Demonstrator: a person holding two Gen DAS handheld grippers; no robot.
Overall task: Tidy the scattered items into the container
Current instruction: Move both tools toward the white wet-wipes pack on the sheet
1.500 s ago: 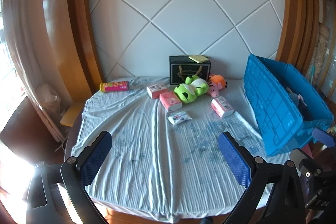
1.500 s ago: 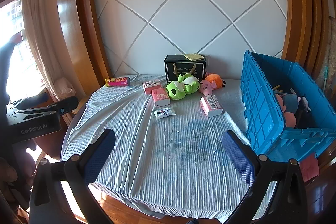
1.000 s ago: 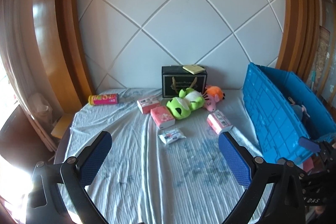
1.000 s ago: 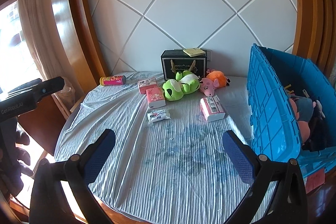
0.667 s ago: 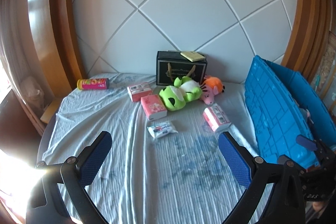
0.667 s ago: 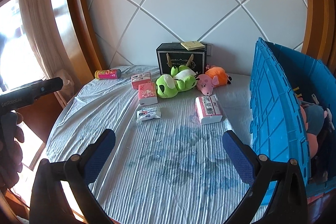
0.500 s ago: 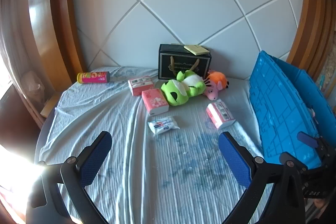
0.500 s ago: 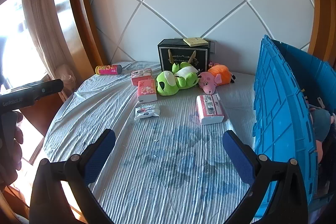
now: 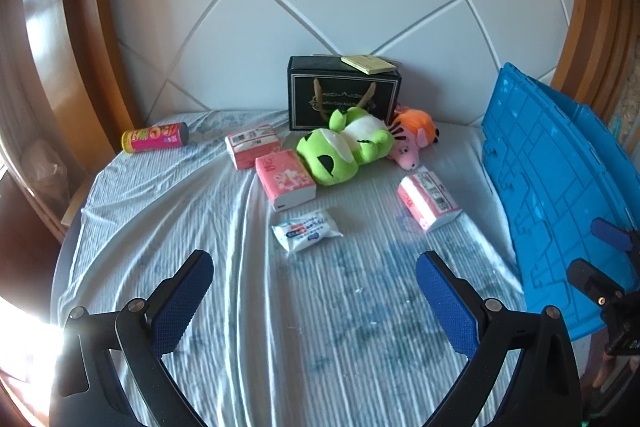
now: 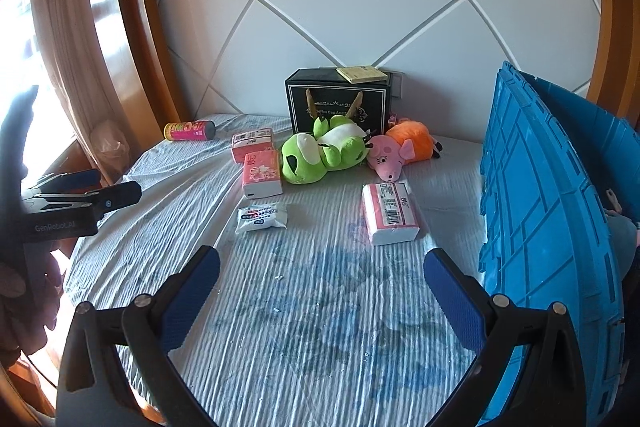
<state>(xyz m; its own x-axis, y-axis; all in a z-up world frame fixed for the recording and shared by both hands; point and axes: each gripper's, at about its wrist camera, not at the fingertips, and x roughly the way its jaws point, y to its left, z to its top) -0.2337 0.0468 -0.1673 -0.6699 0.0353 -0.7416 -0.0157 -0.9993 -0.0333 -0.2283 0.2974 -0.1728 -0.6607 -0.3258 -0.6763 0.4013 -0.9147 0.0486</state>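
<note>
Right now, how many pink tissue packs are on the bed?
3: one pink tissue pack near the back, one beside the green frog plush, one nearest the blue plastic crate. Others may be hidden.

The near half of the round table under its pale striped cloth (image 10: 304,327) lies bare, so both wide-spread tools have free passage there. Farther in, a small white wipes packet (image 10: 262,217) and a pink-and-white tissue pack (image 10: 390,213) sit apart with a gap between them. Beyond, a green frog plush (image 10: 320,155), pink pig plush (image 10: 390,159) and black gift box (image 10: 336,101) crowd together. The tall blue plastic crate (image 10: 532,211) walls off the right; its interior looks partly filled.
</note>
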